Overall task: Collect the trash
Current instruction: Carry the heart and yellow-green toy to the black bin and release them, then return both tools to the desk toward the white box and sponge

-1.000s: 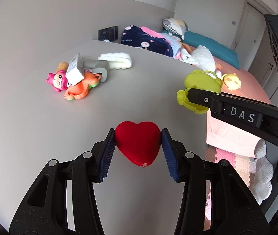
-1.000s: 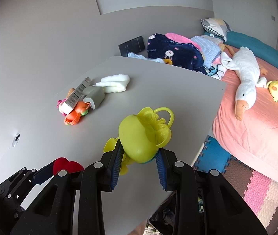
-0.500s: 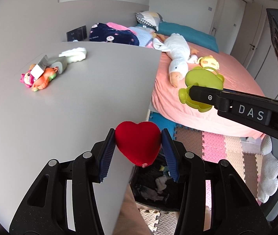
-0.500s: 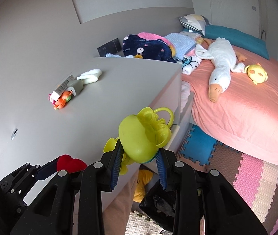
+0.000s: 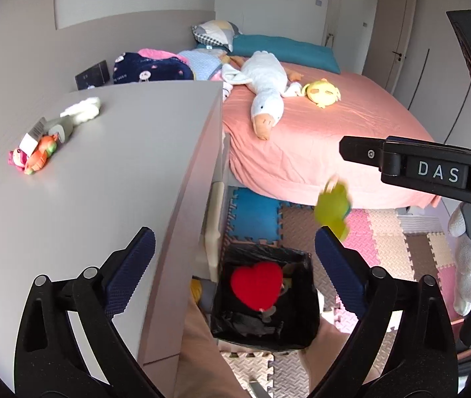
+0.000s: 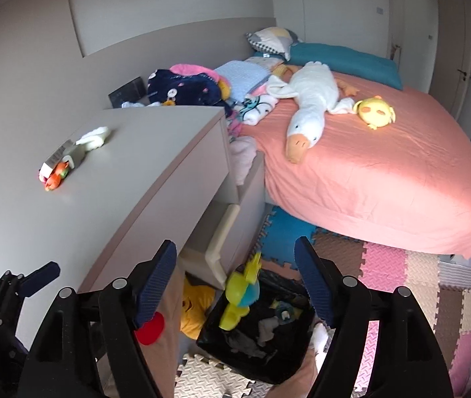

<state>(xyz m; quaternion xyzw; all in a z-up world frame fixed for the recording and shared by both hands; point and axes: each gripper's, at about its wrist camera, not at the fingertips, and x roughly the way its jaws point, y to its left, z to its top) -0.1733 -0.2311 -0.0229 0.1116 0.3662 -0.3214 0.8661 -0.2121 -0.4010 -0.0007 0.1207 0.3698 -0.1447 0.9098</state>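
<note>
Red and heart-shaped, the plush cushion (image 5: 257,284) shows over the open mouth of the black-lined trash bin (image 5: 301,338) at the lower centre of the left wrist view, free of any grip, and whether it is dropping or already lying on the contents cannot be told. The left gripper (image 5: 233,267) has its blue-padded fingers (image 5: 129,267) spread wide with nothing between them. The right gripper (image 6: 237,273) is likewise wide open and empty; the yellow-green plastic toy (image 6: 240,293) sits blurred at the bin's rim in the lower centre of the right wrist view, and in the left wrist view it appears as a smear at centre right, above the bin, so it looks to be in mid-fall. Crumpled scraps already lie in the bin. By my reading, this pair of items is as good as delivered. What seems left is the cluster at the left of the frame on the grey counter (image 5: 119,165): a pink and orange toy figure (image 5: 31,159) with a small white box (image 5: 33,134) on it, a grey tube-like piece (image 5: 64,127) touching them, and a white foam-like piece (image 5: 82,109) just beyond. Those sit well apart from the bin, so at least one more trip appears needed, if they count as trash.
</note>
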